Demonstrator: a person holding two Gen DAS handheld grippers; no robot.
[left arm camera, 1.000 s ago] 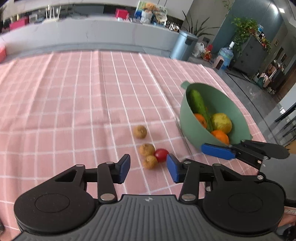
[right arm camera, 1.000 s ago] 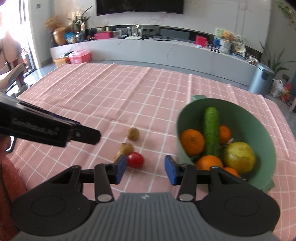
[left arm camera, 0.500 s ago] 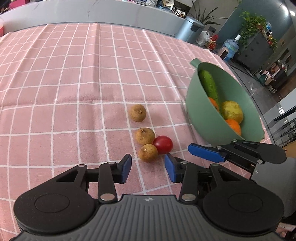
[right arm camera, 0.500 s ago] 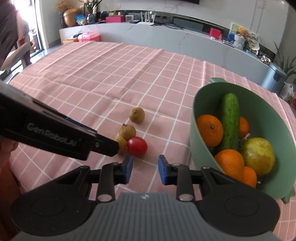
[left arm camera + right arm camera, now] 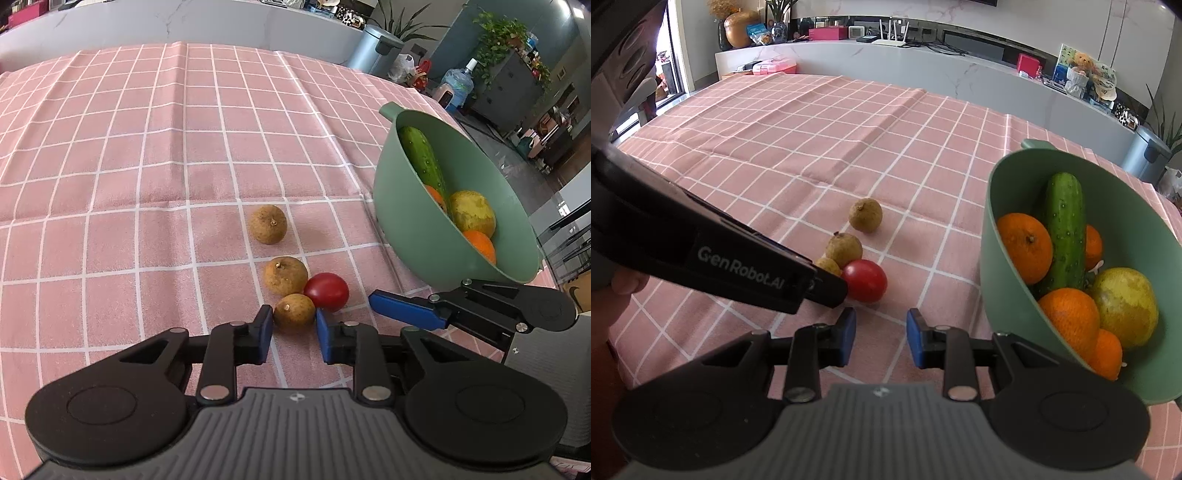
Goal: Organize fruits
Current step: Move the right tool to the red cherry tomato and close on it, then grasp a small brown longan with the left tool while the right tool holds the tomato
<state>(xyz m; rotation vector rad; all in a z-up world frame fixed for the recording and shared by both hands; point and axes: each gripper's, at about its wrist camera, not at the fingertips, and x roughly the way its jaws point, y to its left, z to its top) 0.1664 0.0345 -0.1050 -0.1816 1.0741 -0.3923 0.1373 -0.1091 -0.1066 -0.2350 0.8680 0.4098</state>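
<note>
Three brown longans and a red tomato (image 5: 327, 291) lie on the pink checked cloth. My left gripper (image 5: 294, 334) is open, its blue pads on either side of the nearest longan (image 5: 294, 309), without squeezing it. The middle longan (image 5: 285, 275) and the far longan (image 5: 267, 224) lie beyond. A green bowl (image 5: 413, 221) to the right holds a cucumber, oranges and a yellow-green fruit. My right gripper (image 5: 881, 338) is open and empty, just short of the tomato (image 5: 865, 280), beside the bowl (image 5: 993, 280). The left gripper's body hides most of the nearest longan (image 5: 827, 266) in the right wrist view.
The right gripper's blue finger (image 5: 404, 309) reaches in from the right, close to the tomato. The table's right edge runs just behind the bowl. A grey counter (image 5: 960, 74) stands past the table's far edge.
My left gripper has moved forward and down, so its pads now flank the nearest longan. My right gripper has come closer to the tomato and the bowl.
</note>
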